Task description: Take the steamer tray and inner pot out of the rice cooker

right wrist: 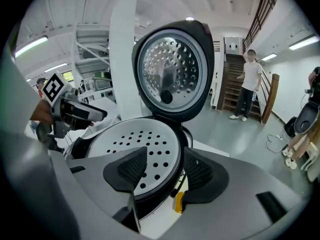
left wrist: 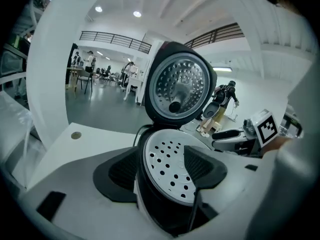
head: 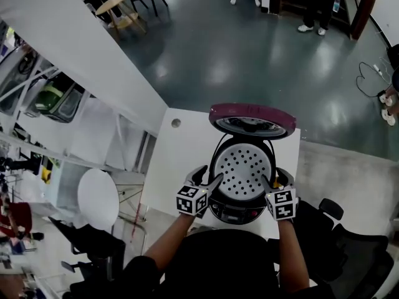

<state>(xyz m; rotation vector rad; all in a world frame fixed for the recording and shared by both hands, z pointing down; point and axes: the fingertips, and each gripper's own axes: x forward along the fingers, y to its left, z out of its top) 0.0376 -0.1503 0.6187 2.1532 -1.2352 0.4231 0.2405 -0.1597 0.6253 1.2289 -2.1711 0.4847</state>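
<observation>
Straddling the left rim of the rice cooker point(head: 240, 209), the left tool point(head: 207, 176) has its jaws apart: in the left gripper view one pad sits outside the cooker wall and the other hangs over the steamer tray point(left wrist: 167, 156). Cannot tell whether either pad touches the rim.

Right tool point(head: 275, 180) mirrors this on the right rim. Its jaws are also apart, with one pad over the perforated tray point(right wrist: 137, 139) and the other outside the wall, just beside a small yellow part point(right wrist: 178, 202). Nothing is clamped by either tool.

Steamer tray point(head: 242, 166) is seated flat in the cooker mouth, white, holes showing across its face. Inner pot is hidden beneath it.

Lid point(head: 251, 118) stands open and upright behind the tray, its dimpled metal inner plate facing both tools.

Cooker sits at the near edge of the white surface point(head: 181, 151); a round hole point(head: 176, 123) lies near the far left corner of that surface.
</observation>
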